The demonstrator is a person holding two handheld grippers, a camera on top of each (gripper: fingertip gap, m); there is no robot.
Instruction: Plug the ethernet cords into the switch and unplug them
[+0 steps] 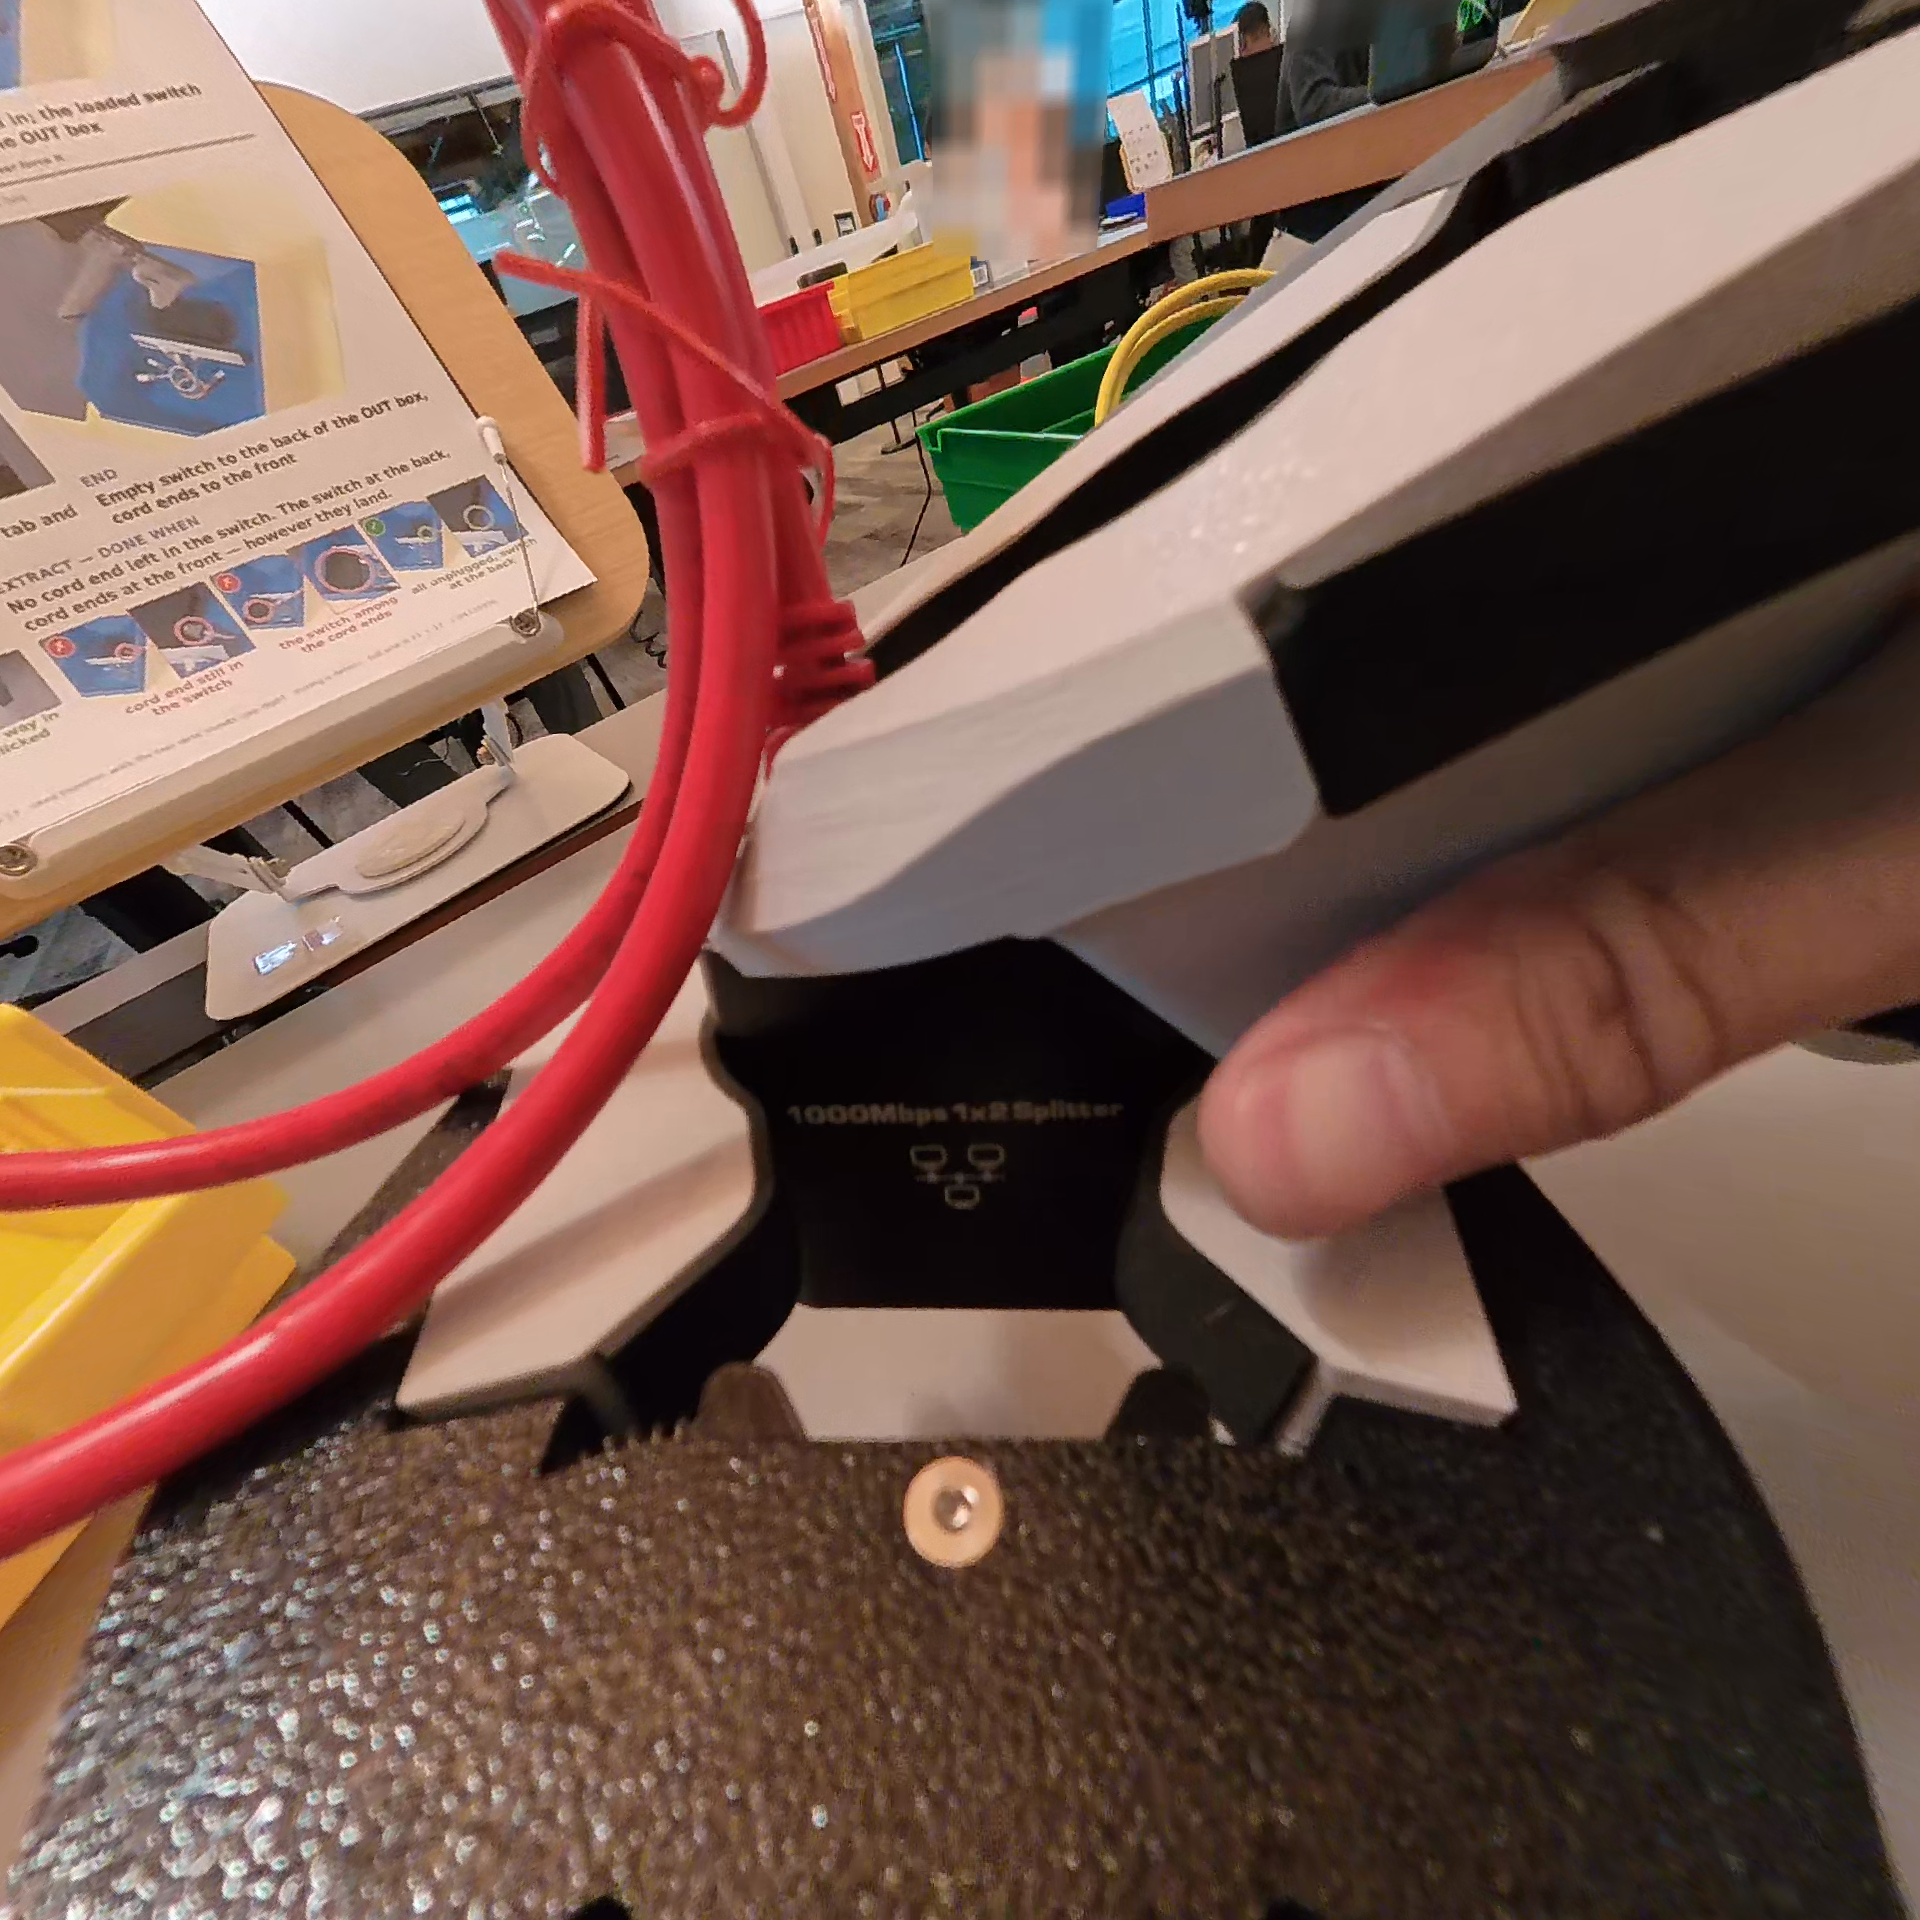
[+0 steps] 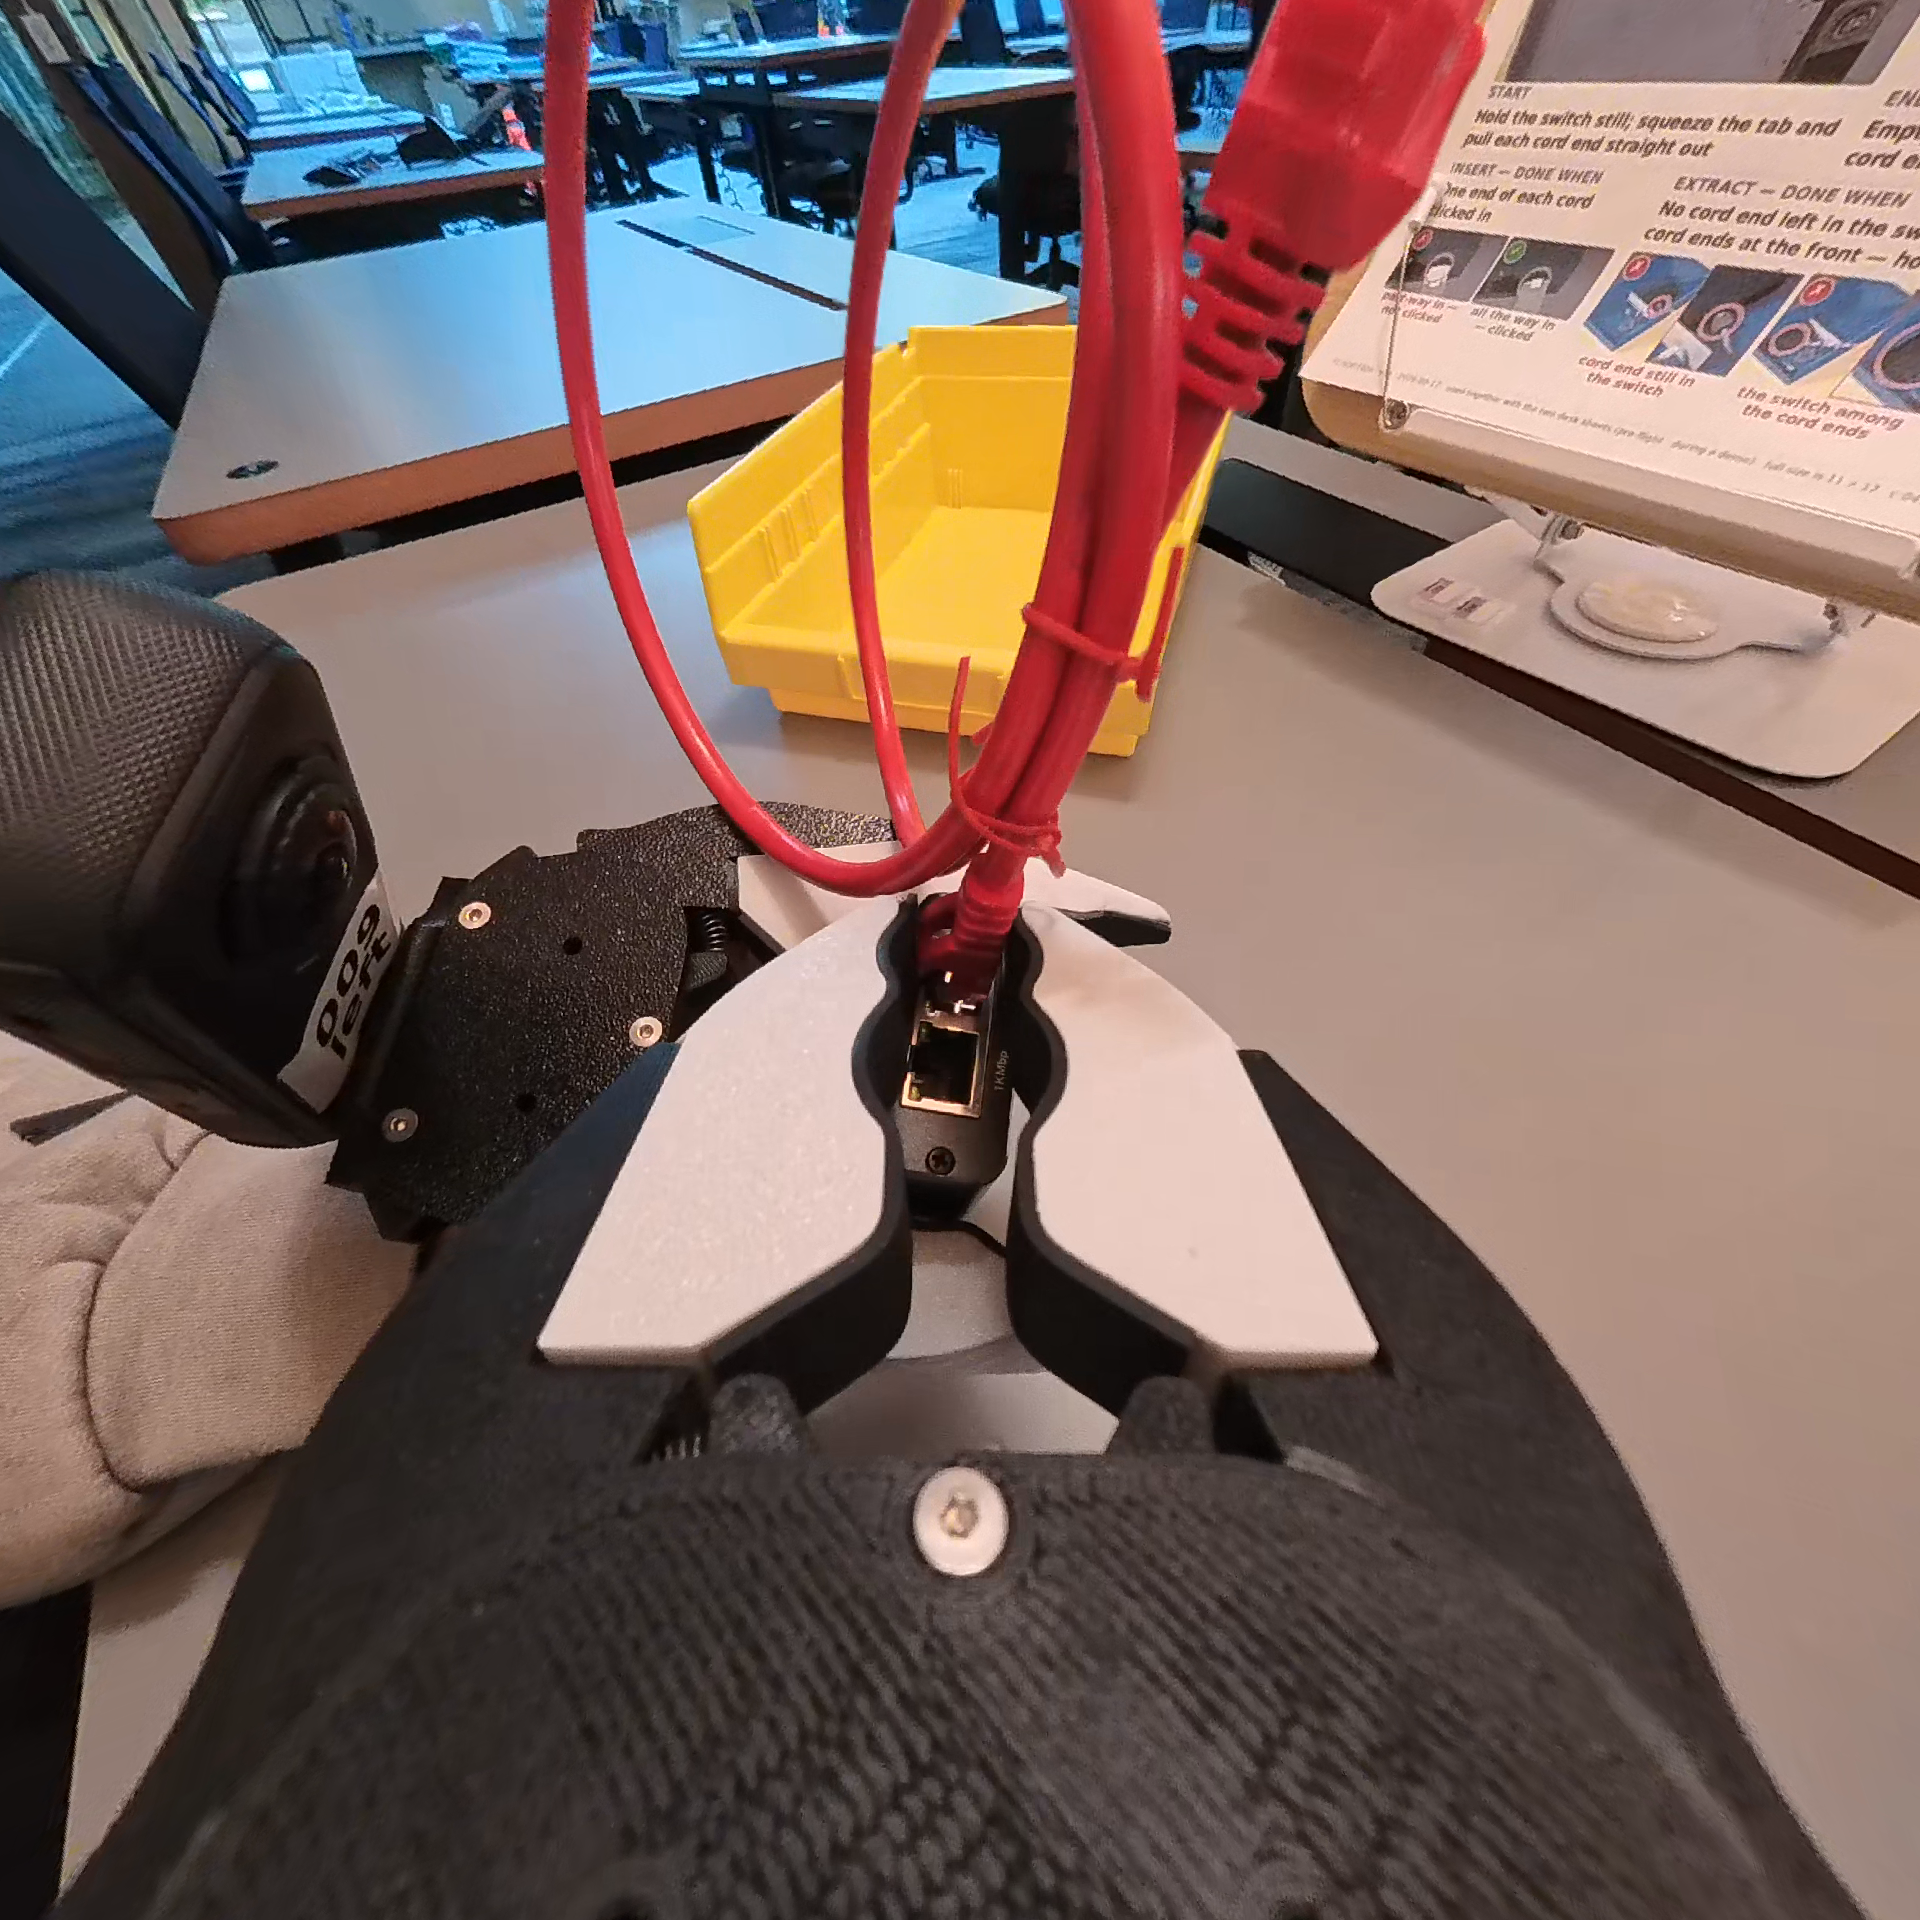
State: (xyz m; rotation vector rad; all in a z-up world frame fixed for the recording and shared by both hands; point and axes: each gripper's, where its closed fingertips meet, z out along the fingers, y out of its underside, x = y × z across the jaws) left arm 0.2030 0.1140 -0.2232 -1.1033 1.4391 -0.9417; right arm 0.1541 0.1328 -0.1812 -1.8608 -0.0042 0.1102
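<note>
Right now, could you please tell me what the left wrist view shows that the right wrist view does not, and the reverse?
Only the left wrist view shows the switch's black printed top face, a bare fingertip beside it, and a green bin behind.

Only the right wrist view shows the port face: one red plug seated, the neighbouring port empty, the free plug hanging above, and the yellow bin's hollow interior.

Both share the looped red cord, the switch, the yellow bin and the instruction sheet.
</note>
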